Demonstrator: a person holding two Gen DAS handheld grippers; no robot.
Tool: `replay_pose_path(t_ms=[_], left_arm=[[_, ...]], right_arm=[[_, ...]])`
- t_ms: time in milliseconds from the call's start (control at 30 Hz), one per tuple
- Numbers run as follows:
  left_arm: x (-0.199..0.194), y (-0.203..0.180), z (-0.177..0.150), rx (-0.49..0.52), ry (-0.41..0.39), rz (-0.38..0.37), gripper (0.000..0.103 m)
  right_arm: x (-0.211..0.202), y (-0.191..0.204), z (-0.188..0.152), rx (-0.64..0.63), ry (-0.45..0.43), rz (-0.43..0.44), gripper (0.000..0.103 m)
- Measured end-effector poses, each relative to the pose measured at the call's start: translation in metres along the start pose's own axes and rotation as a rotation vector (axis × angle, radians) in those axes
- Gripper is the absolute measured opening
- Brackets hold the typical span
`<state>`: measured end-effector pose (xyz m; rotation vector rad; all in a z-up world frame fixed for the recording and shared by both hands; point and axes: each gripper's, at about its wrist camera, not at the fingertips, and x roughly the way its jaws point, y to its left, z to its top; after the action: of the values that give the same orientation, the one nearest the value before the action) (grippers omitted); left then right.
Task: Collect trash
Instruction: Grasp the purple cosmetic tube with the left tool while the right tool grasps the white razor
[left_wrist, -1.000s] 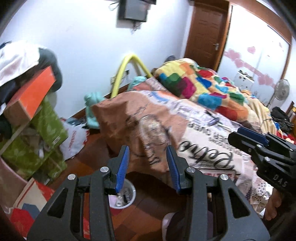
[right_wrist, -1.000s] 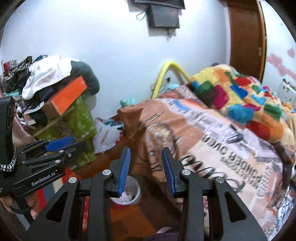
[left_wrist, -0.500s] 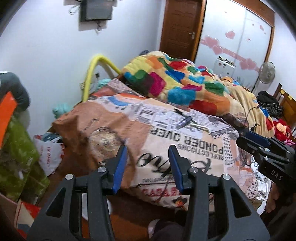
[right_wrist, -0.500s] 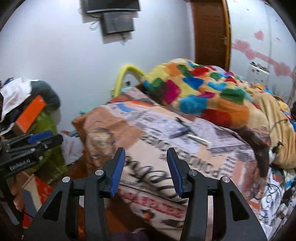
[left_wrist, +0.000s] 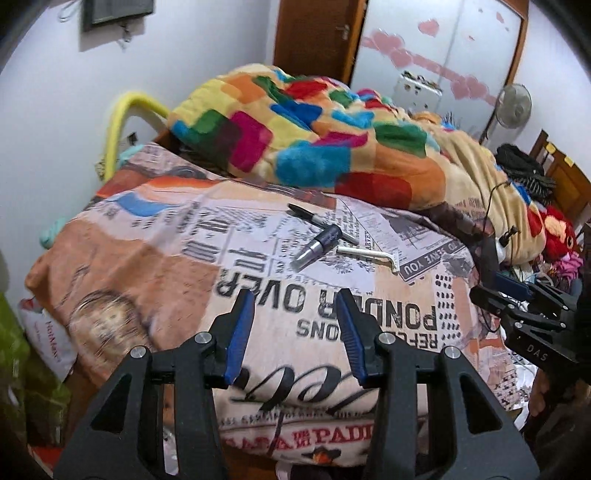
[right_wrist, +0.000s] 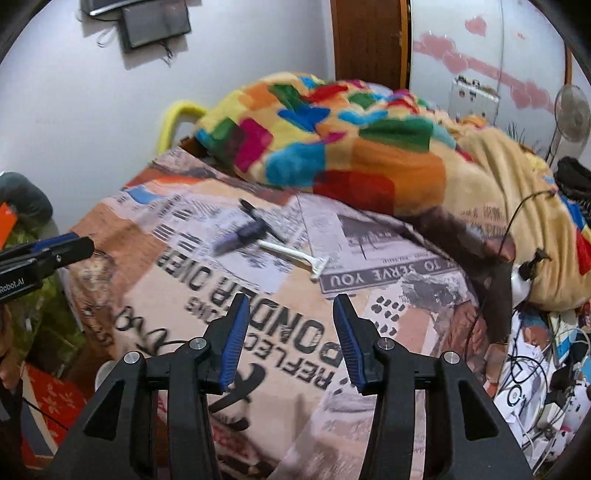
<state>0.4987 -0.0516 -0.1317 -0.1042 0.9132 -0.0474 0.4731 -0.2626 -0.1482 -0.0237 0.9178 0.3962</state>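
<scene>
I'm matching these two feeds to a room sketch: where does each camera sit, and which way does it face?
Left wrist: sits behind the left tongs, aimed down at the bed; the right tongs show at its right edge.
Right wrist: sits behind the right tongs, aimed likewise; the left tongs show at its left edge.
Shared: the razor, pen and colourful blanket.

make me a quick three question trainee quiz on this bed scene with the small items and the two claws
1. True or false: the white plastic disposable razor lies on the newspaper-print bedspread.
2. Which lies nearest the razor? A the dark purple and silver tube B the patchwork fleece blanket C the standing fan
3. Fill in: the left claw and the right claw are both ____, gripping nothing.

Key: 1 true; 2 A; 3 open
</scene>
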Motion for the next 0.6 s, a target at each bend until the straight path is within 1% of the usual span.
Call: replay_pose_path(t_ms=[133, 233, 333, 467, 533, 600], left_arm=[[0.046, -0.005, 0.01, 0.028, 0.035, -0.014, 0.045], [0.077, -0.003, 0.015, 0.031, 0.061, -0.027, 0.045], [0.107, 0.001, 0.018, 0.027, 0.092, -0.043, 0.045], [0.142, 0.003, 0.022, 0.043, 0.129, -0.056, 0.045], [0.158, 0.003, 0.025, 0.058, 0.144, -0.059, 0.045], [0.172, 0.004, 0.028, 0.07, 0.156, -0.065, 0.045]], right_arm=[[0.04, -0.006, 0.007, -0.042, 0.072, 0.02, 0.043], [0.071, -0.001, 0.014, -0.122, 0.099, 0.021, 0.043], [0.1, 0.002, 0.021, -0.17, 0.121, 0.021, 0.043], [0.134, 0.001, 0.029, -0.202, 0.135, 0.007, 0.043], [0.144, -0.003, 0.031, -0.2, 0.125, 0.005, 0.043], [0.149, -0.003, 0.035, -0.234, 0.103, 0.013, 0.044]])
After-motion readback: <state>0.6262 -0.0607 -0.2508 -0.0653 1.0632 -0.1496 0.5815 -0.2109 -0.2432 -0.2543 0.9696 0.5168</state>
